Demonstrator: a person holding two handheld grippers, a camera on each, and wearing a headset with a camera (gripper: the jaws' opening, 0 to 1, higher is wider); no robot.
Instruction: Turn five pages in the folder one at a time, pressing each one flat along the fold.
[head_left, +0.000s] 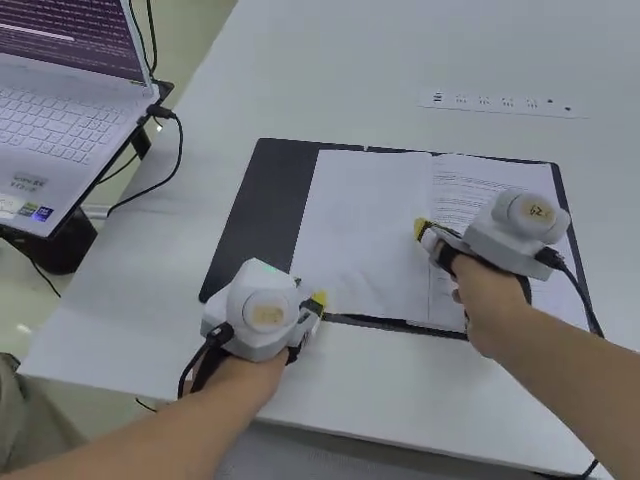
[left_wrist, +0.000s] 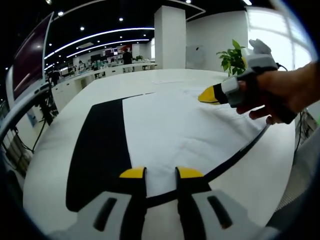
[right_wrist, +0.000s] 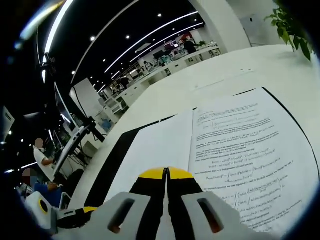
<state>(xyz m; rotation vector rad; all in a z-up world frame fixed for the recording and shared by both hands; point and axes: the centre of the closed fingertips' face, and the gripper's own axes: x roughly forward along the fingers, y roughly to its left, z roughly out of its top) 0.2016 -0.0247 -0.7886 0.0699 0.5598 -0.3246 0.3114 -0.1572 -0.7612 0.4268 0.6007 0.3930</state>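
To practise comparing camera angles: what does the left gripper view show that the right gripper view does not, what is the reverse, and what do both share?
The left gripper view adds the right gripper seen from outside, held in a hand, its yellow tip on the blank page. It also shows the left gripper with its fingers apart at the folder's near edge. The right gripper view adds the printed page with its lines of text, and the right gripper's fingers closed together. Both share the black folder, the blank page and a green plant.

Print on the page (right_wrist: 250, 150) is too small to read; laptop screen (head_left: 70, 35) likewise.
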